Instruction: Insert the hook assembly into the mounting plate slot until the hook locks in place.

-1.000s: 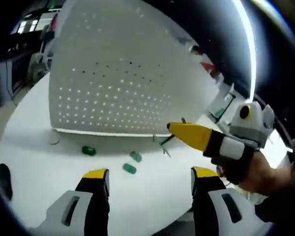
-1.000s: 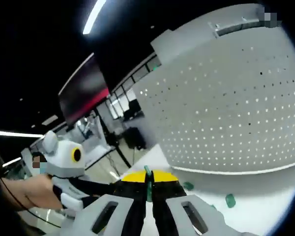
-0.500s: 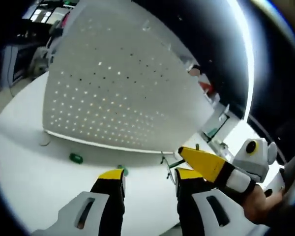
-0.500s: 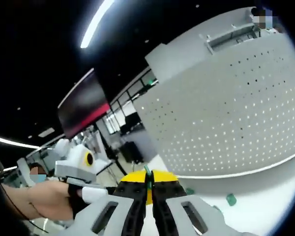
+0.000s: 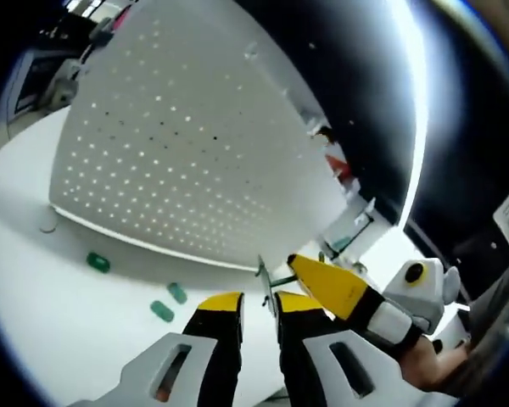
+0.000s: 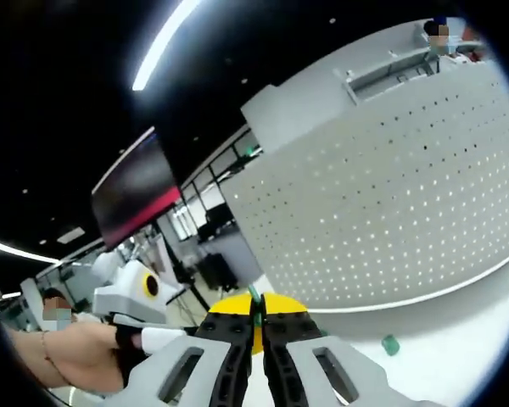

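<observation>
Yellow-tipped right gripper point(image 6: 256, 318) clamped on green hook point(image 6: 254, 298); pegboard point(image 6: 390, 203) beyond

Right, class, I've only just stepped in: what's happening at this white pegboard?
A person works with a hand-held gripper in each hand in front of the upright white pegboard. The right hand-held gripper is shut on a thin green hook, which is not yet in the board. The left hand-held gripper has its jaws close together beside it, though whether they grip anything is unclear. A few small green pieces lie loose on the white table below the board.
</observation>
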Tool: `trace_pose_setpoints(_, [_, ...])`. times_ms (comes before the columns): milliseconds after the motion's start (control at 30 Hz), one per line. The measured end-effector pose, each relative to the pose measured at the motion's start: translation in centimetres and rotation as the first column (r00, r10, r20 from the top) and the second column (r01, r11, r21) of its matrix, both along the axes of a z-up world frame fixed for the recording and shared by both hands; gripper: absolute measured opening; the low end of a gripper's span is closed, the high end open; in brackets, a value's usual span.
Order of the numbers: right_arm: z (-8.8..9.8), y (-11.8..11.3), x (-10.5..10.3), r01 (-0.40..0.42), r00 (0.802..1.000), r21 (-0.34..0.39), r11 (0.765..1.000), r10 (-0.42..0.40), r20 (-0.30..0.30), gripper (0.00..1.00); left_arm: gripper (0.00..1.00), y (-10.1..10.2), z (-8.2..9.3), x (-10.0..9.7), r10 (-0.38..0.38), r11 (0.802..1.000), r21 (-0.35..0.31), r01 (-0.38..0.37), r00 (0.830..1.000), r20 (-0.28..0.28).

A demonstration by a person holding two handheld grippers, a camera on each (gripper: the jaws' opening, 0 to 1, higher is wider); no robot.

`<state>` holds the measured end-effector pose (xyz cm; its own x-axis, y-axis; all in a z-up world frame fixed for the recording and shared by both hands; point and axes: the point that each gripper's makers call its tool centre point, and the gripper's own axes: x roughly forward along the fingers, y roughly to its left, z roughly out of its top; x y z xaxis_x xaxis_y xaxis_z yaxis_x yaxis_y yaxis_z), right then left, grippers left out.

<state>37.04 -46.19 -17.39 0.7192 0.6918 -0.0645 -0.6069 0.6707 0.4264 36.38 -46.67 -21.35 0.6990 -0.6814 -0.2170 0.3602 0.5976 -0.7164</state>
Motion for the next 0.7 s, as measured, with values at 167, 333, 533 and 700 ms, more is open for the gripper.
trace_pose_setpoints(167, [0.1,0.2,-0.2,0.01,1.0,-0.007,1.0,-0.01,0.007,0.0,0.08,0.1,0.4,0.0,-0.005,0.999,-0.046,0.005,1.0,-0.008])
trace_pose_setpoints(333, [0.7,0.2,-0.4,0.006,0.999,-0.026,1.0,-0.005,0.041,0.0,0.05,0.0,0.9,-0.2,-0.011,0.998,-0.069,0.011,1.0,0.002])
trace_pose_setpoints(533, [0.9,0.3,-0.7,-0.004,0.998,-0.048,0.999,0.007,0.065,0.0,0.03,0.2,1.3,-0.2,-0.012,0.999,-0.04,0.013,1.0,0.018])
trace_pose_setpoints(700, [1.7,0.6,-0.5,0.004,0.996,-0.046,0.999,0.0,0.085,0.0,0.02,0.3,1.9,0.1,0.008,0.998,-0.058,-0.008,1.0,0.01])
